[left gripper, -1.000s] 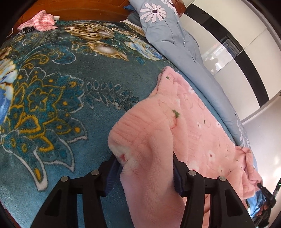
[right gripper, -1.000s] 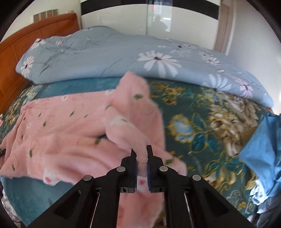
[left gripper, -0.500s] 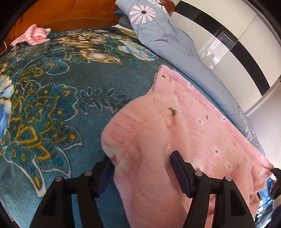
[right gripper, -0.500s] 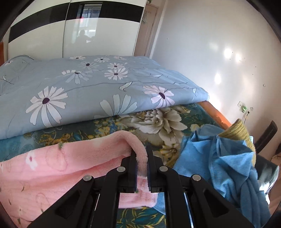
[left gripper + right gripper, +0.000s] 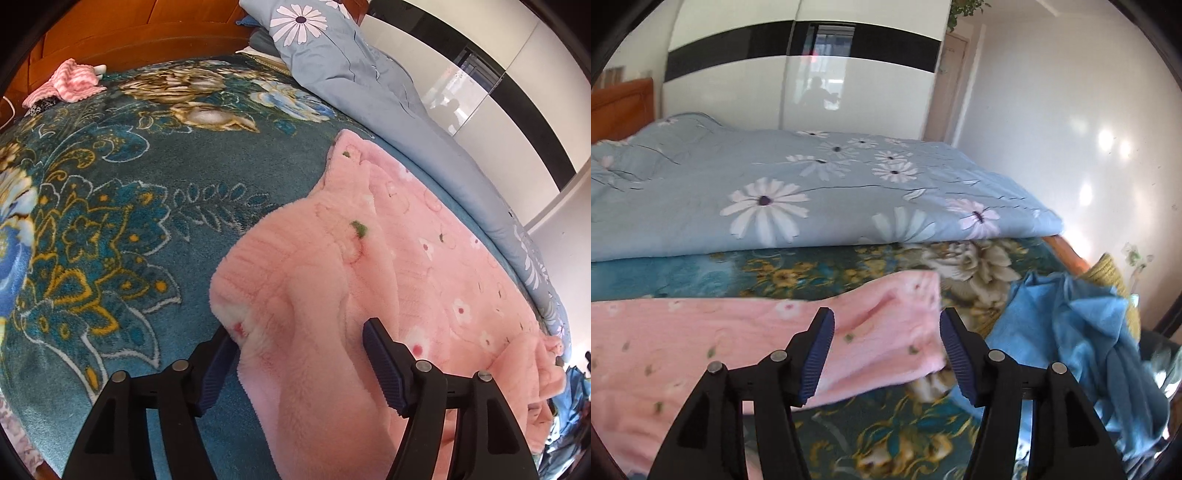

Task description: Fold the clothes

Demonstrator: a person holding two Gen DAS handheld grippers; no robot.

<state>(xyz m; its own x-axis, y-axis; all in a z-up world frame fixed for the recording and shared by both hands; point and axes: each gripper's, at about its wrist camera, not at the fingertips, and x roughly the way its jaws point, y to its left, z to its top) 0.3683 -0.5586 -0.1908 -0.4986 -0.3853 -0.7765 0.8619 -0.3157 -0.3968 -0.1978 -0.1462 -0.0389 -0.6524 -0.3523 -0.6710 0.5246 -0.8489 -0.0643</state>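
**Pink fluffy garment spread on the bed**

The pink fleece garment [image 5: 424,266] lies across the teal flowered blanket [image 5: 110,206] on the bed. It is soft, with little flowers and green leaves. The left gripper [image 5: 299,350] is spread wide, with a fold of fleece bunched between its fingers. The right gripper [image 5: 886,332] is spread too, holding nothing. A blue cloth [image 5: 1082,332] lies beside the garment.

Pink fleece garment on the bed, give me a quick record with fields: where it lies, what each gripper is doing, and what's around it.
garment: pink fleece garment, spread across the floral blanket
left gripper: open, fingers either side of a raised fold
right gripper: open, holding nothing, garment end lies beyond it
neighbours: daisy-print quilt behind; blue clothes pile to the right
far corner: striped pink cloth near headboard
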